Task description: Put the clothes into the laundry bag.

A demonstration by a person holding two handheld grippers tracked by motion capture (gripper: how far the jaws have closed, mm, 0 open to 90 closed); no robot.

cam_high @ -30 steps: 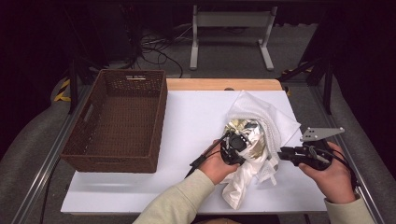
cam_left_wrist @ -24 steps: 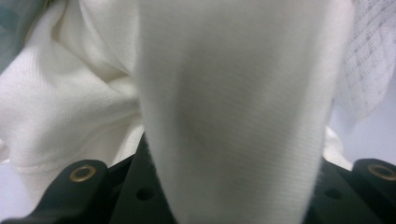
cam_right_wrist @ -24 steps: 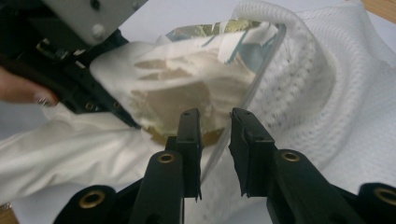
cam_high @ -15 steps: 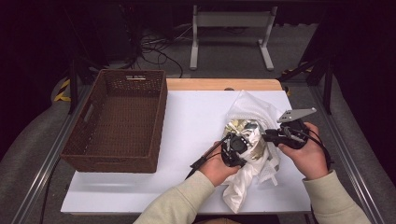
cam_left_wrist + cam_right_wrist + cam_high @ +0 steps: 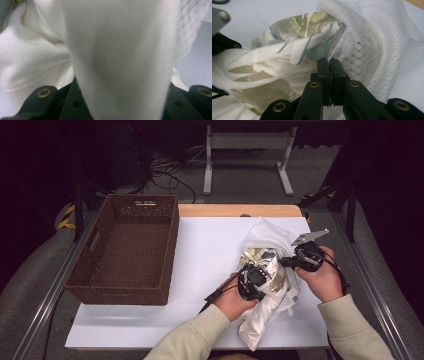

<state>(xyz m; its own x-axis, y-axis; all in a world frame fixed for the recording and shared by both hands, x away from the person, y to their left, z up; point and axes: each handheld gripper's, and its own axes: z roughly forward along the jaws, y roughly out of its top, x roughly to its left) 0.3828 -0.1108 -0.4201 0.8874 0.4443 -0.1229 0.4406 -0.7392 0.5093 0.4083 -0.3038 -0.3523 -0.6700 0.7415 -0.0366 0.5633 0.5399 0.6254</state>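
Dark room, white table (image 5: 200,265) with a wicker basket (image 5: 127,247) standing empty at its left, well apart from the work. High view: both hands are working on a white mesh bag (image 5: 270,232) lying at the table's right side, with patterned white cloth (image 5: 260,257) bulging out of its mouth; the left gripper (image 5: 251,281) is holding a bunch of cloth near the bag's front edge, and the right gripper (image 5: 290,262) is reaching in from the right, touching the bag's edge. Left gripper view: a fold of white cloth (image 5: 120,62) is running down between the jaws, which are pinching it partway closed; this hold is steadying the bundle. Right gripper view: the right gripper (image 5: 331,65) has just been closing, and its jaws are now pressing together on the end of the zipper (image 5: 334,42) at the bag's opening, with mesh (image 5: 372,42) to one side and cloth (image 5: 294,50) to the other. Judgement: the step is drawing the zipper along. Doing it well is asking for a firm left-side anchor, a pull straight along the zipper line, and keeping loose cloth clear of the teeth, since a snag looks likely where the cloth is crowding the opening.
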